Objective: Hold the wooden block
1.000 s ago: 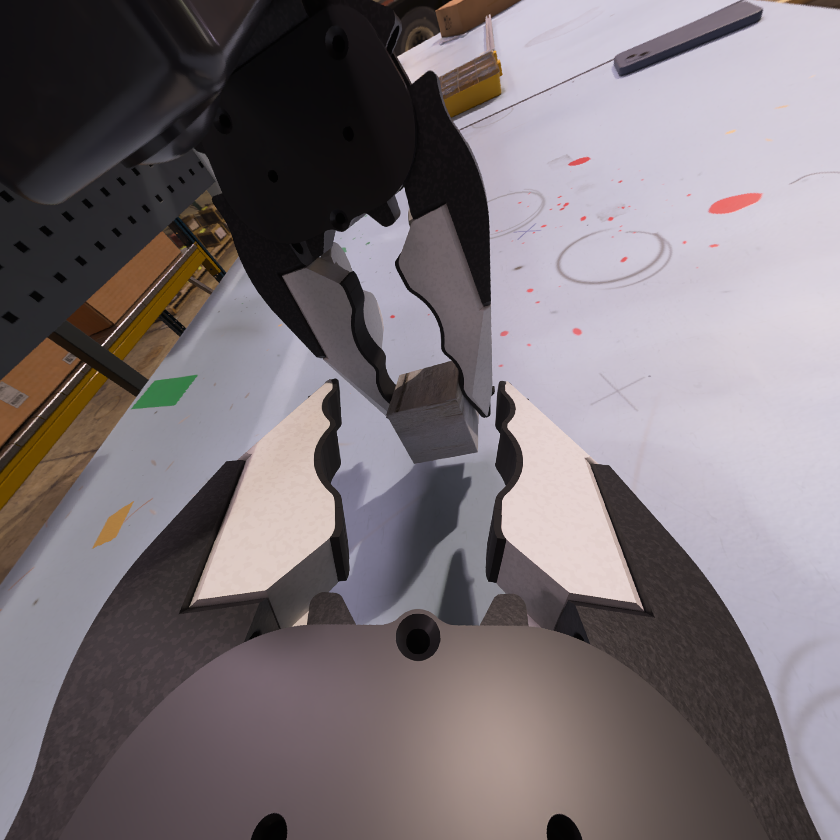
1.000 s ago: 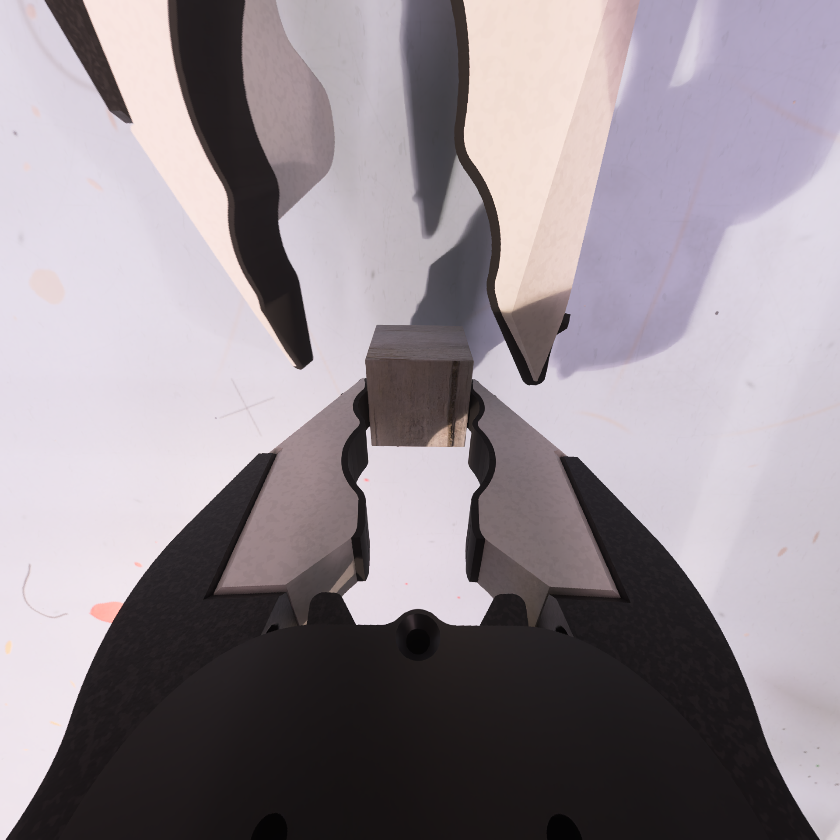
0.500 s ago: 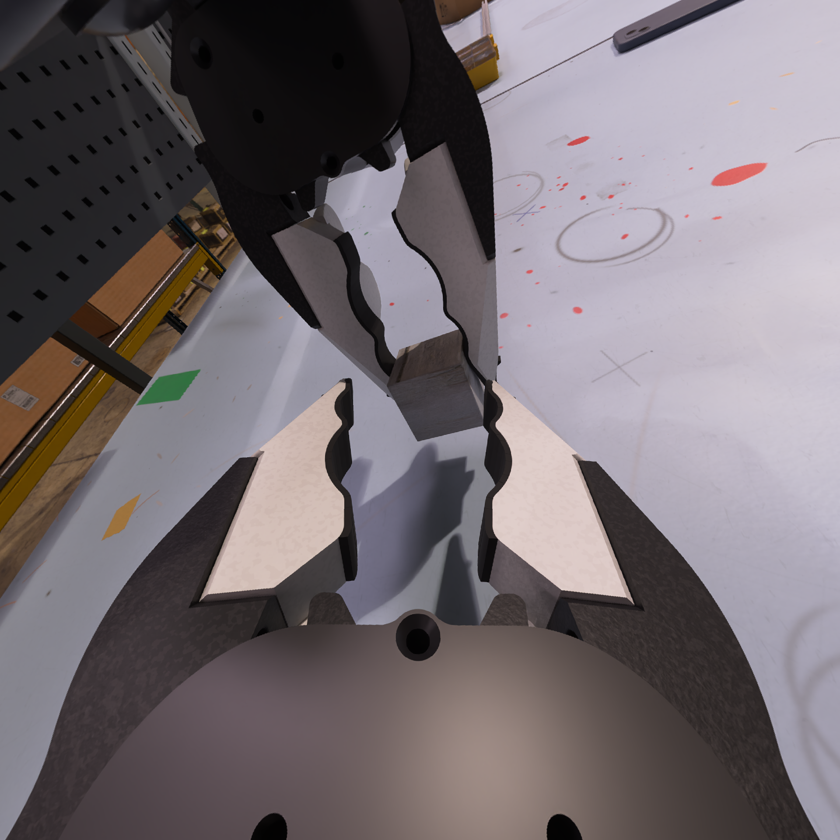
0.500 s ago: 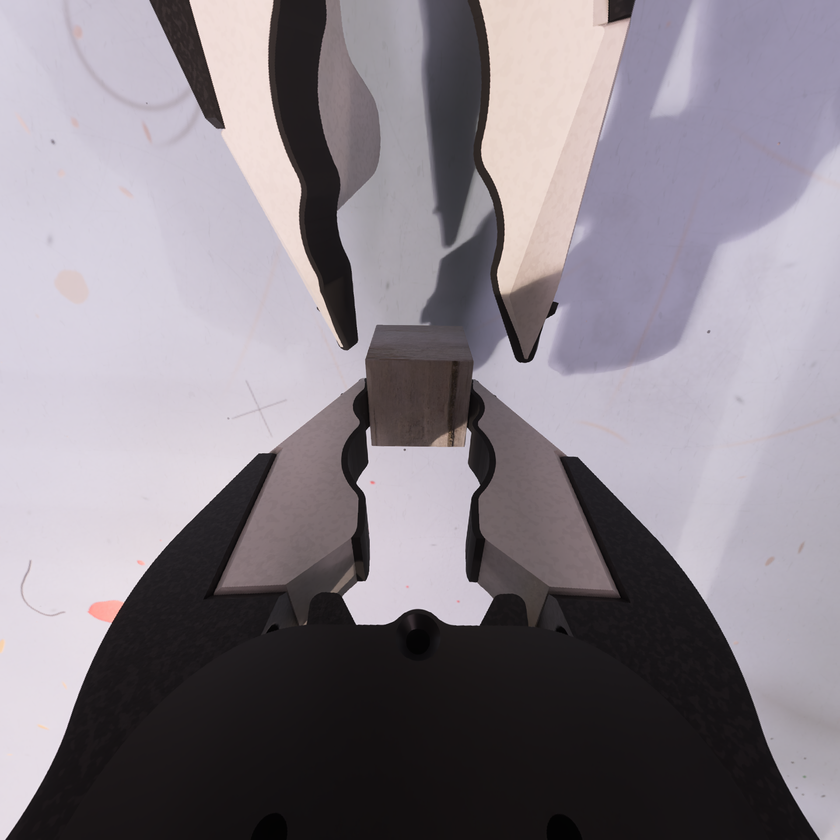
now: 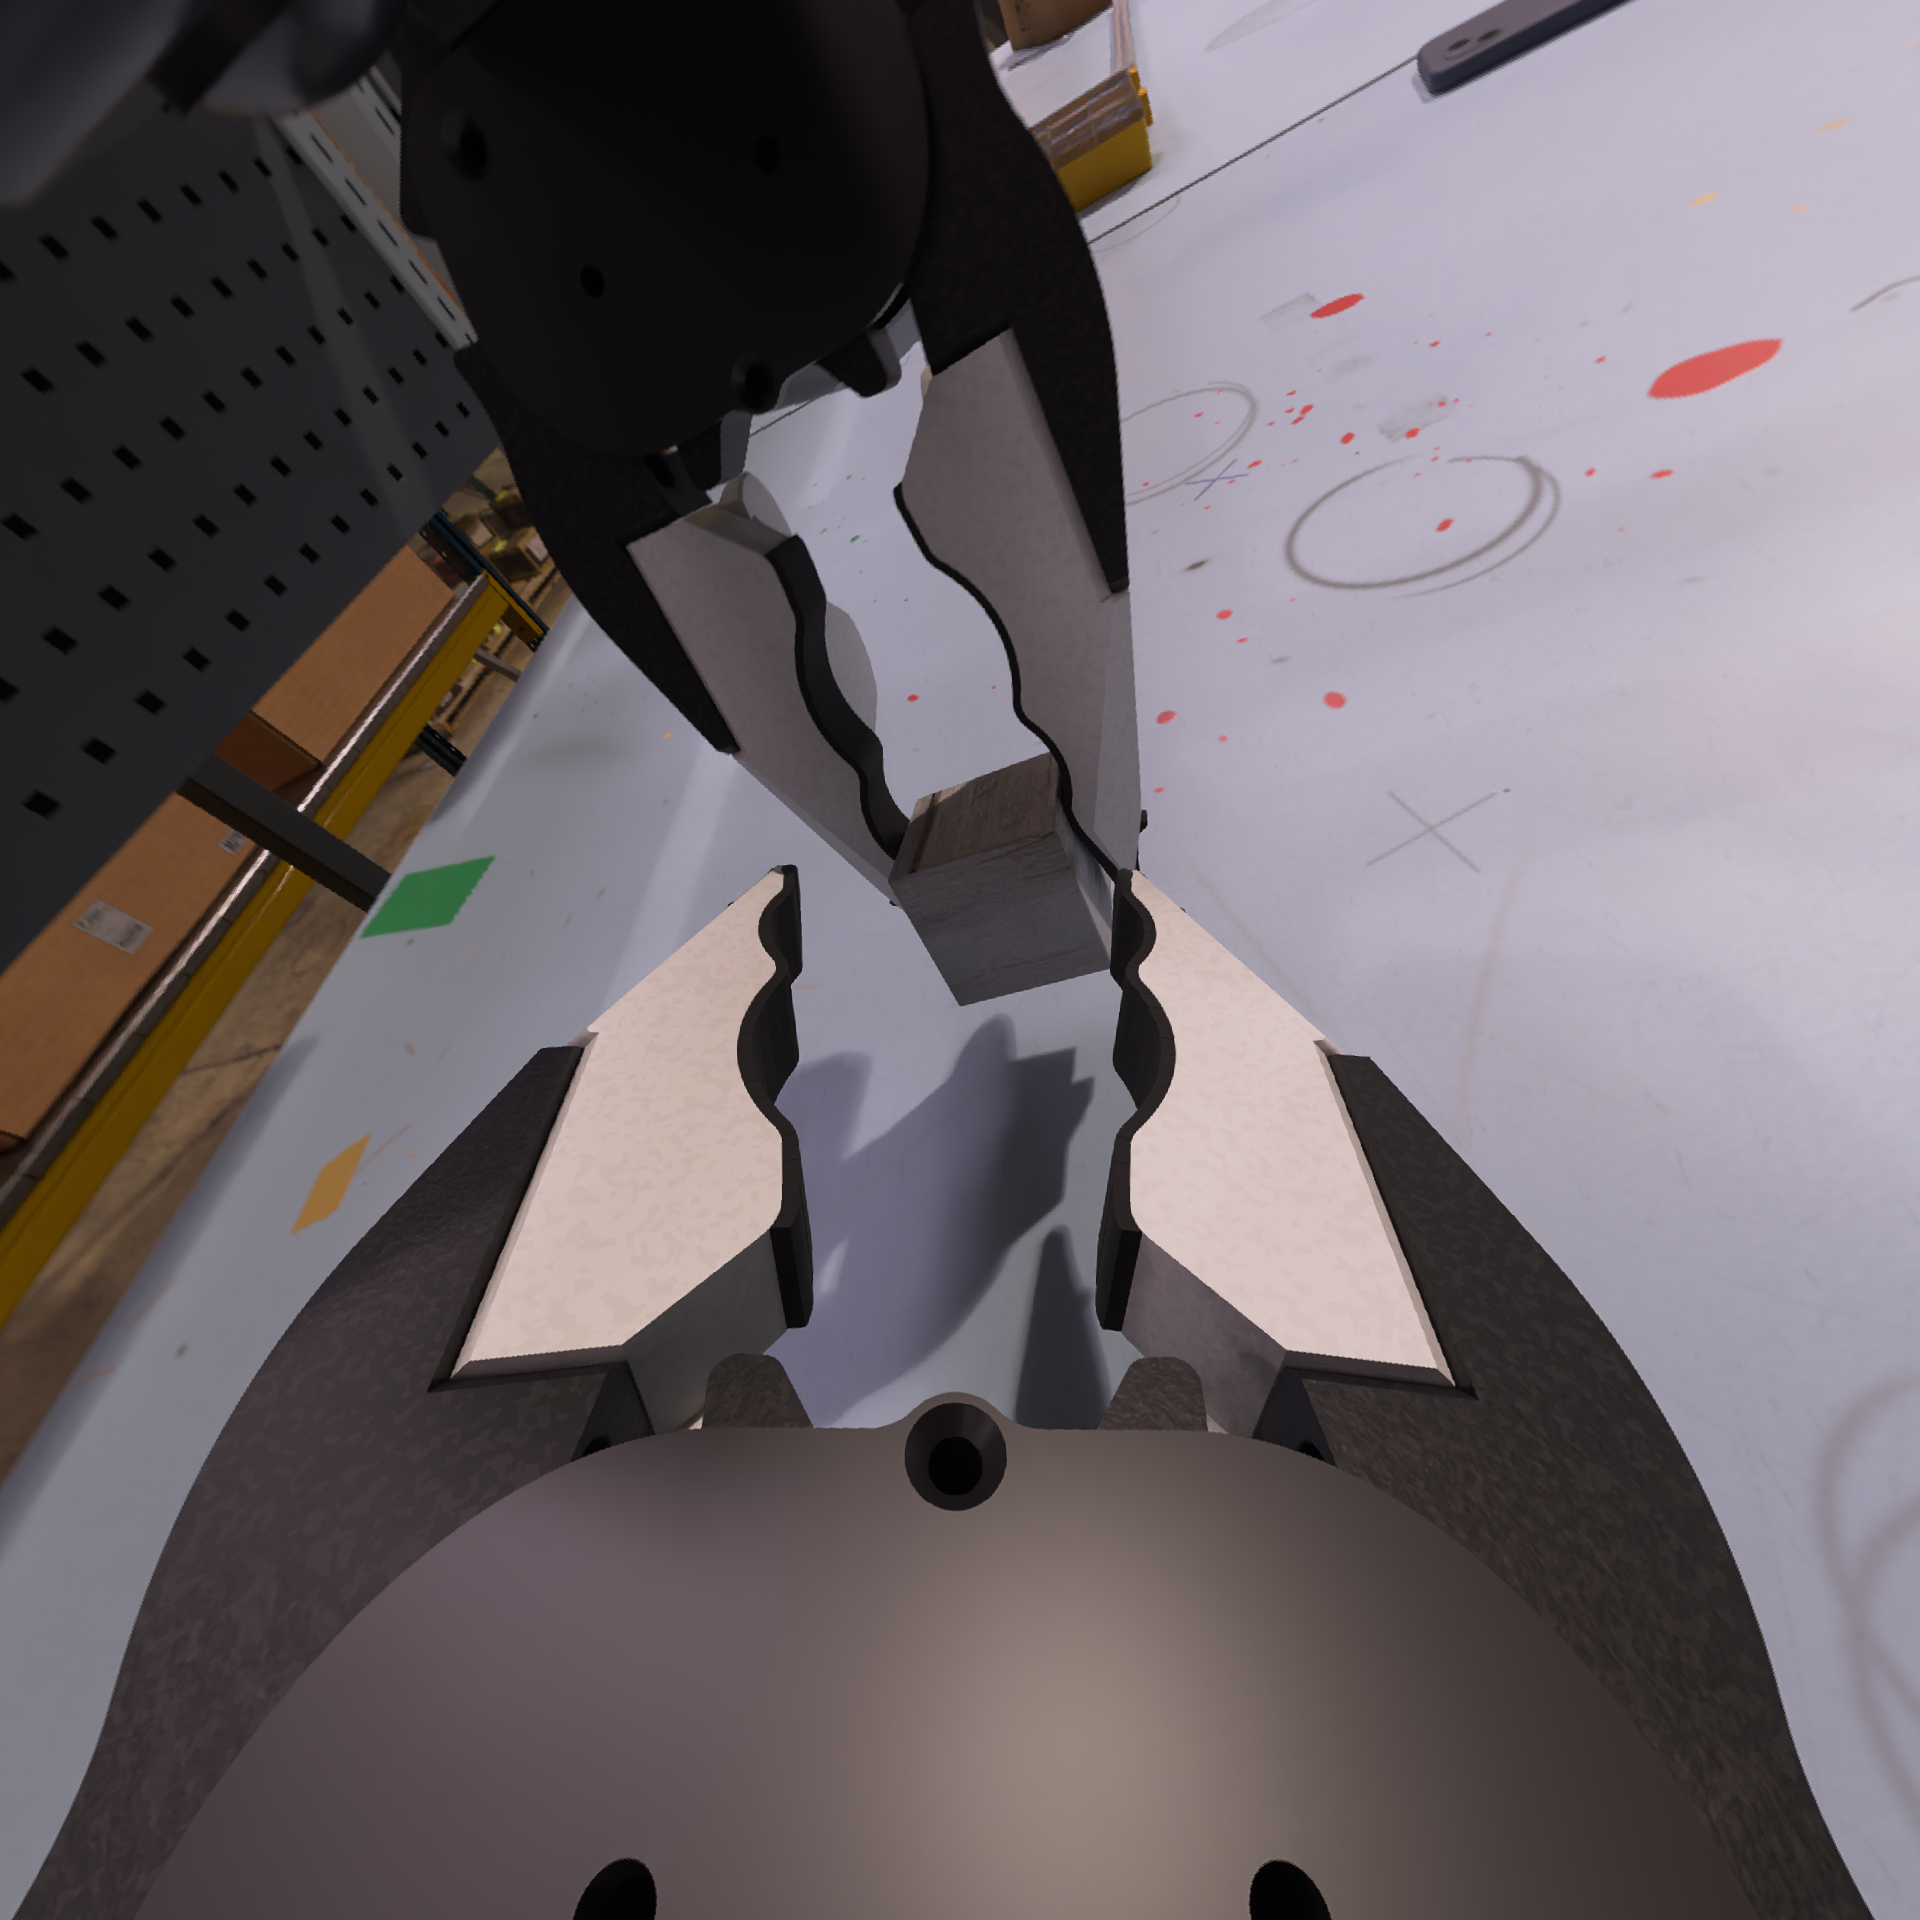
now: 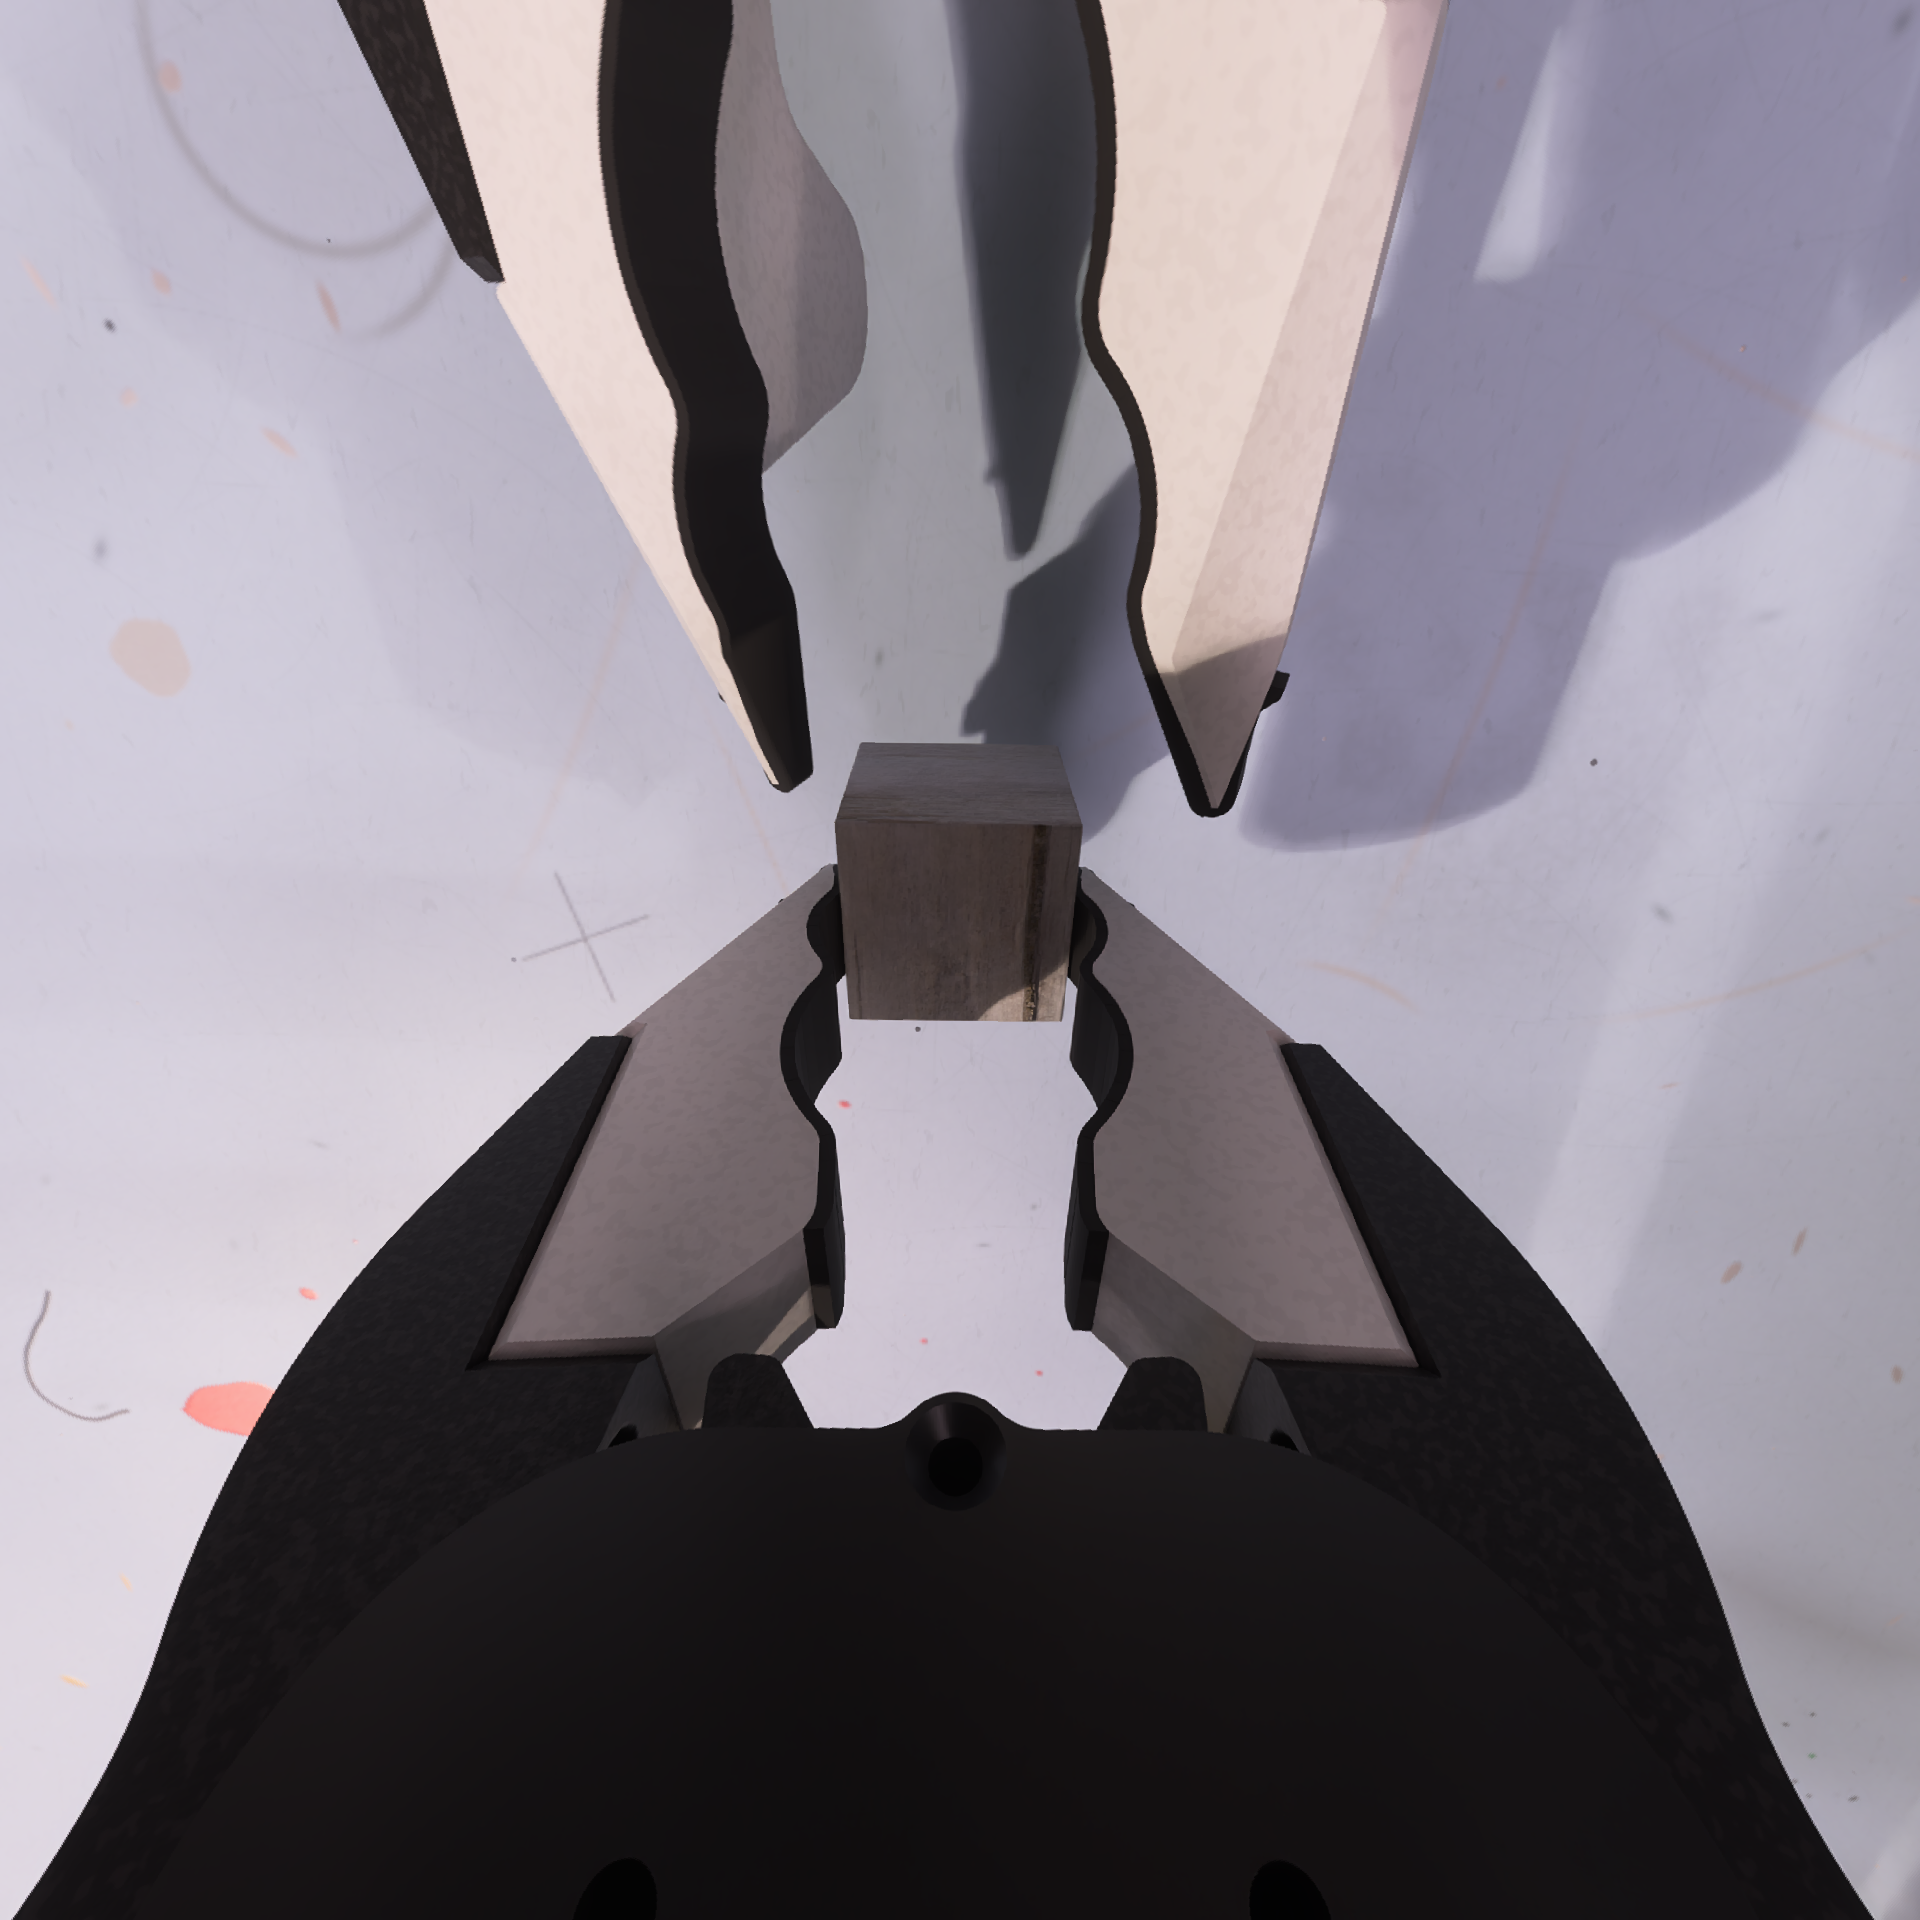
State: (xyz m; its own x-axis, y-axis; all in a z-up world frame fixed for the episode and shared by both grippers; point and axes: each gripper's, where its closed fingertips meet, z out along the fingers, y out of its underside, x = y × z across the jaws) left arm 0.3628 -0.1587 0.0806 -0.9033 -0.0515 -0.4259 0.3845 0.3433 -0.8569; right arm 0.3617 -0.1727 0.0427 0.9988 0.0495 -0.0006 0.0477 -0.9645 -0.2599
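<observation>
A small wooden block point(image 6: 956, 914) is held above the pale table point(image 6: 312, 935). My right gripper point(image 6: 956, 878), black with grey pads, is shut on its two sides near the fingertips. In the left wrist view the right gripper point(image 5: 997, 842) comes down from above with the block point(image 5: 997, 914) in its tips. My left gripper point(image 5: 956, 878) is open, and its light fingertips stand either side of the block's free end. The right fingertip point(image 5: 1132, 914) is at the block's side; the left one is apart from it. In the right wrist view the left gripper point(image 6: 997, 795) points at me from above.
The table's left edge point(image 5: 312, 1039) runs beside a yellow rack with cardboard boxes point(image 5: 135, 935) and a dark perforated panel point(image 5: 156, 468). A dark flat slab point(image 5: 1507, 42) and a yellow box point(image 5: 1101, 135) lie far off. Red spots and drawn rings mark the table.
My left gripper has moved forward so that its tips now flank the block, and its jaws have narrowed a little. The right gripper still holds the block.
</observation>
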